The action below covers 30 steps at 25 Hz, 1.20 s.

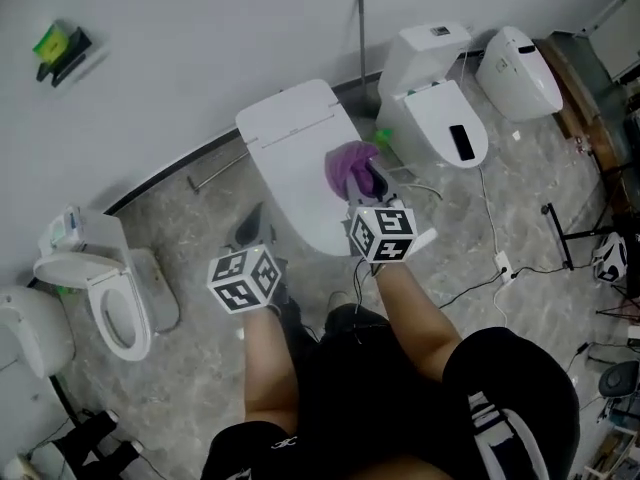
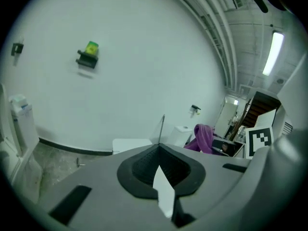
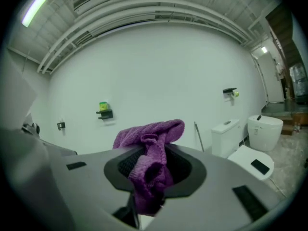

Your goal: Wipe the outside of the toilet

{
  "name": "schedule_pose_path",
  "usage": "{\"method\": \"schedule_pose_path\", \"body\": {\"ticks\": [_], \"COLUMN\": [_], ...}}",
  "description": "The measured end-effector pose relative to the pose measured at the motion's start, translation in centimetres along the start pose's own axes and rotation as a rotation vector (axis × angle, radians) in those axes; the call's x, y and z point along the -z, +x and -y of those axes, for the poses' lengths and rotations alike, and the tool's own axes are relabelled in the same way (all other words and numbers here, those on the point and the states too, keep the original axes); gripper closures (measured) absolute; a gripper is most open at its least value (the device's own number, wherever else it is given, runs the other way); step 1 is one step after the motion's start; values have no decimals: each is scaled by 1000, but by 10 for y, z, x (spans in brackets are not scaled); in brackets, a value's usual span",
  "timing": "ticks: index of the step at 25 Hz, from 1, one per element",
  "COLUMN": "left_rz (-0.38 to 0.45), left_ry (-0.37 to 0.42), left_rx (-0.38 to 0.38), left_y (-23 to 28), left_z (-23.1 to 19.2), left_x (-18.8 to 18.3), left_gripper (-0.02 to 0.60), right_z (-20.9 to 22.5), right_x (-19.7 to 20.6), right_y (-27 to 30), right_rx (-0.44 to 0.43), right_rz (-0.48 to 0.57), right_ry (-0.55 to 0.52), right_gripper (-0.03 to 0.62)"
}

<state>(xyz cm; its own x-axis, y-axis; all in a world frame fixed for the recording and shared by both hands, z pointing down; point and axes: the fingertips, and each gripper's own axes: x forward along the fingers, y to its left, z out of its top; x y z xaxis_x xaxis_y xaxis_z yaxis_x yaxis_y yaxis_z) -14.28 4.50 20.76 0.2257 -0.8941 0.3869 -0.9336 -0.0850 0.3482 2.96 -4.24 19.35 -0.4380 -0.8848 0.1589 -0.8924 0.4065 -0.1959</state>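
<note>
The white toilet (image 1: 295, 143) stands in front of me with its lid shut, back against the wall. My right gripper (image 1: 371, 184) hangs over the lid's right side, shut on a purple cloth (image 1: 348, 165). In the right gripper view the cloth (image 3: 152, 134) bunches up out of the gripper (image 3: 153, 173) and droops over the jaws. My left gripper (image 1: 249, 231) is held to the left of the toilet, above the floor, clear of the bowl. In the left gripper view this gripper (image 2: 160, 166) has its jaws together with nothing in them; the toilet's tank top (image 2: 131, 144) shows beyond.
A second toilet (image 1: 440, 118) and a third (image 1: 518, 68) stand to the right, and one with an open seat (image 1: 115, 313) to the left. Cables (image 1: 500, 264) trail on the grey floor at right. A metal rod (image 1: 361, 28) leans on the wall. A green-topped holder (image 1: 60, 48) hangs there.
</note>
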Motion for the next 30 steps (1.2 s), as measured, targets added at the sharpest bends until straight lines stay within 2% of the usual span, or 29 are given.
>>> {"method": "schedule_pose_path", "body": {"ticks": [3, 6, 9, 16, 21, 30], "left_rz": [29, 45, 61, 135, 169, 197], "left_ry": [51, 101, 152, 216, 240, 267], "left_rx": [17, 26, 28, 68, 72, 85], "left_y": [-34, -56, -71, -99, -110, -114], "left_z": [48, 77, 93, 121, 113, 99], "left_x": [-30, -56, -84, -165, -193, -217], "left_gripper": [577, 577, 577, 576, 577, 575], "right_z": [-7, -20, -32, -66, -99, -124], "right_x": [-41, -81, -126, -220, -241, -257], "right_y": [-37, -58, -68, -75, -73, -65], "right_rx": [-27, -55, -70, -124, -140, -154], "right_rz": [32, 71, 129, 228, 261, 295], "right_ry": [-1, -1, 10, -12, -68, -70], "right_gripper": [494, 494, 494, 494, 494, 494]}}
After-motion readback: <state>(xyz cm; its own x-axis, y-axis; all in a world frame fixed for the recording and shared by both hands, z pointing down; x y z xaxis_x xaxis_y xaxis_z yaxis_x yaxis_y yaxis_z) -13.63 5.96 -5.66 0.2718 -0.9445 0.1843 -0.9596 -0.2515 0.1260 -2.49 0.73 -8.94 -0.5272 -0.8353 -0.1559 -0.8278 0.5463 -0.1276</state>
